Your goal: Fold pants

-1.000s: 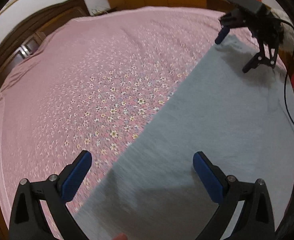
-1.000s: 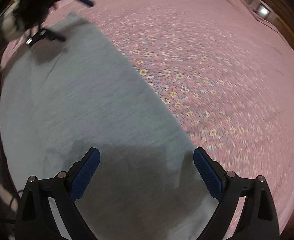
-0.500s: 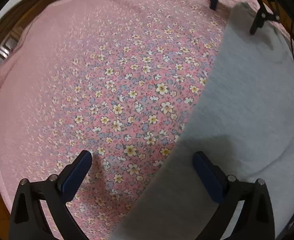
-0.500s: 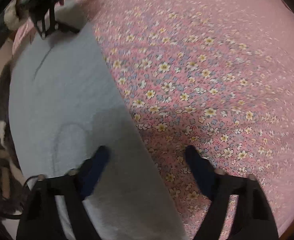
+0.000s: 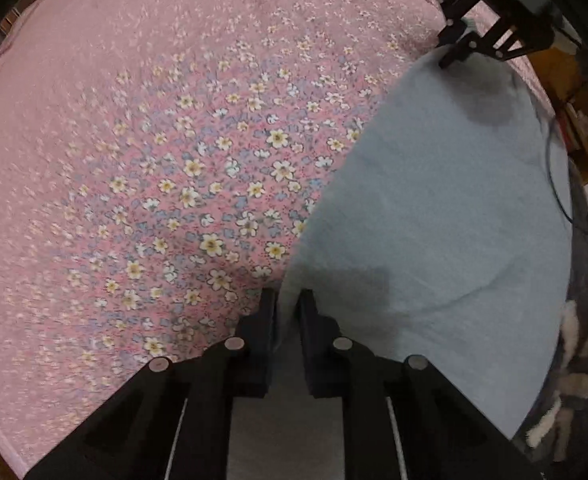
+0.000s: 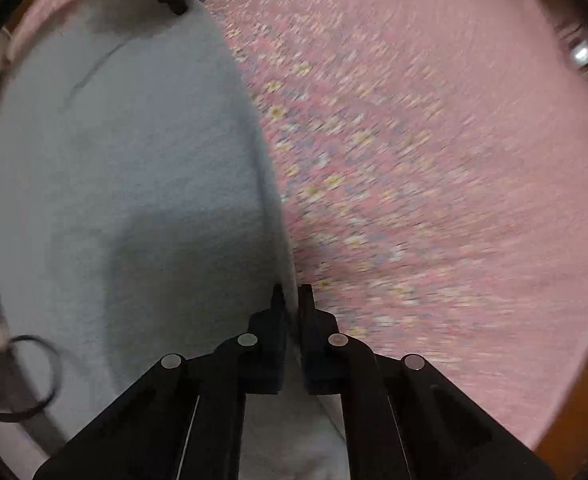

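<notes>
Light grey pants [image 5: 433, 208] lie flat on a pink floral bedsheet [image 5: 166, 160]. My left gripper [image 5: 288, 300] is shut on the pants' long edge, where the cloth meets the sheet. My right gripper [image 6: 294, 294] is shut on the same edge of the pants [image 6: 114, 152] at the other end. Each gripper shows in the other's view: the right one [image 5: 453, 54] at the top right of the left wrist view, the left one [image 6: 178, 4] at the top left of the right wrist view.
The bedsheet [image 6: 433, 160] covers most of both views. A dark wooden bed frame rims the far edges. A black cable [image 5: 561, 184] and a striped fuzzy cloth [image 5: 577, 352] lie beyond the pants' near side. A cable loop [image 6: 22, 376] lies at lower left.
Both grippers have come down to the pants' edge and closed on it. One second ago both were open above the cloth.
</notes>
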Motion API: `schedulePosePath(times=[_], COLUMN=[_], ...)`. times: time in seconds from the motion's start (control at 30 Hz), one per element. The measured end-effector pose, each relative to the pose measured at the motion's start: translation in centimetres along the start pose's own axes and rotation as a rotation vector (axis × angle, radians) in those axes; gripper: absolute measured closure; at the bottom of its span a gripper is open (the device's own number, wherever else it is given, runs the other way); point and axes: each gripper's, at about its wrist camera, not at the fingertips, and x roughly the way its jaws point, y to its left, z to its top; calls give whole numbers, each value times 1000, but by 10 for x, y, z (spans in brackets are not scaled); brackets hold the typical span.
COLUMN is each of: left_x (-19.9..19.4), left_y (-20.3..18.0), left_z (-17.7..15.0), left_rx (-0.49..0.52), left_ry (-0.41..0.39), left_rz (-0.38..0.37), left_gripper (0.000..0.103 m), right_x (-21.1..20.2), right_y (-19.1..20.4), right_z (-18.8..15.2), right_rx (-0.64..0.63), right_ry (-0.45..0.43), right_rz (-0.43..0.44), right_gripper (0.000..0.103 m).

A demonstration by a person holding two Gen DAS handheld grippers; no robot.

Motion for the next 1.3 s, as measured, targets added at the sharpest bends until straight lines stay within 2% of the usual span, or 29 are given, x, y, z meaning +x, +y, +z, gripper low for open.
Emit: schedulePosePath(times=[0.17, 0.27, 0.4, 0.5, 0.6, 0.77, 0.83, 0.87, 1.0, 1.17, 1.3], left_x=[-3, -15, -32, -46, -54, -65, -92, -92, -99, -108, -110], left_y=[-28, -57, -93, -126, -166, -208, -227, -233, -250, -272, -269], left_z=[3, 1, -23, -43, -55, -76, -99, -110, -120, -131, -126], left_rx=[26, 27, 9, -7, 2, -43, -61, -60, -52, -48, -57], left_ry=[-36, -102, -173, -219, -226, -215, -214, -222, -232, -235, -224], left_rz=[132, 257, 395, 459, 532, 523, 506, 510, 534, 546, 541], left_gripper=[97, 97, 99, 99, 99, 100, 100, 100, 100, 100, 100], right_x=[-12, -21, -32, -41, -44, -68, -76, -81, -89, -102, -104], right_y=[36, 56, 92, 114, 148, 179, 185, 189, 183, 197, 209], right_z=[-1, -3, -15, -25, -25, -44, -49, -49, -58, -64, -72], right_rx=[-52, -72, -105, -102, -136, -164, -161, -160, -162, -180, -198], right_ry=[1, -17, -40, -58, -61, -67, -71, -76, -89, -116, -131], right_rz=[-177, -295, -417, -501, -607, -663, -676, -683, -708, -730, -748], right_gripper=[99, 99, 99, 99, 99, 99, 99, 99, 99, 99, 99])
